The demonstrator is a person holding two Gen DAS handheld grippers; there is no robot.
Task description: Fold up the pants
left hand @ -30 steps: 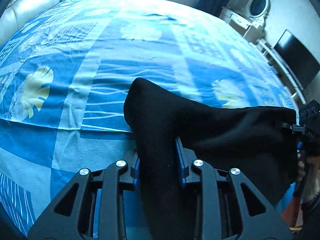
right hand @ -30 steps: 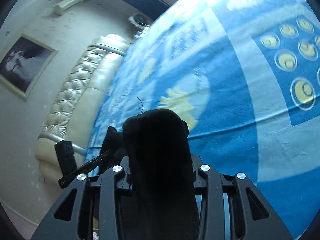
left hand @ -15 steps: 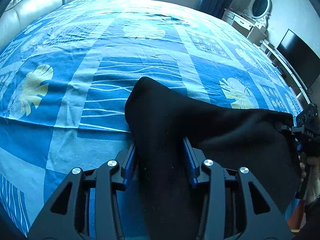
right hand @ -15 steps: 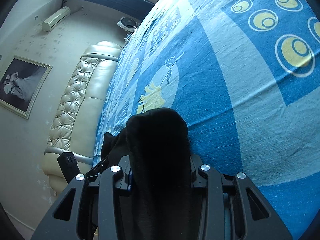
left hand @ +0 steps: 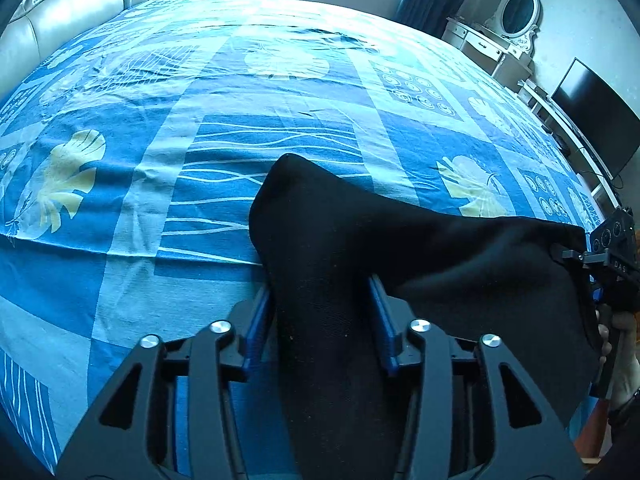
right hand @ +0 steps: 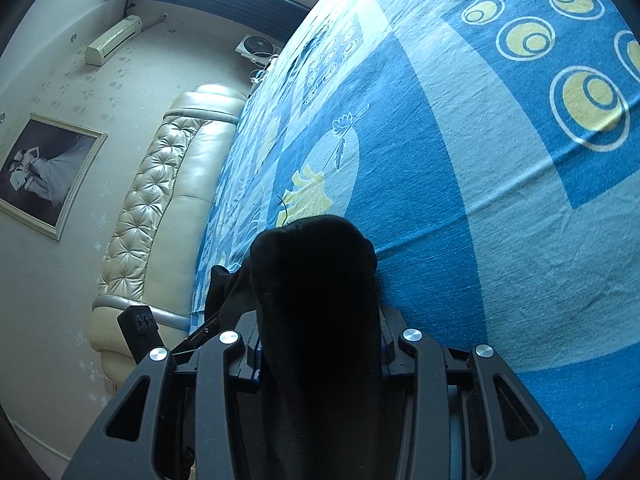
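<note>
Spanning the near edge of the bed (left hand: 120,280), the black pants (left hand: 400,248) hang between two grippers, probably so a fold can be laid flat on the sheet. Left gripper (left hand: 320,312): jaws have just been opening; a visible gap beside the left blue pad, cloth draped between, no longer pinched. Right gripper (right hand: 320,336): jaws have just been opening too; cloth fills the gap and hides the pads, so grip cannot be told.
</note>
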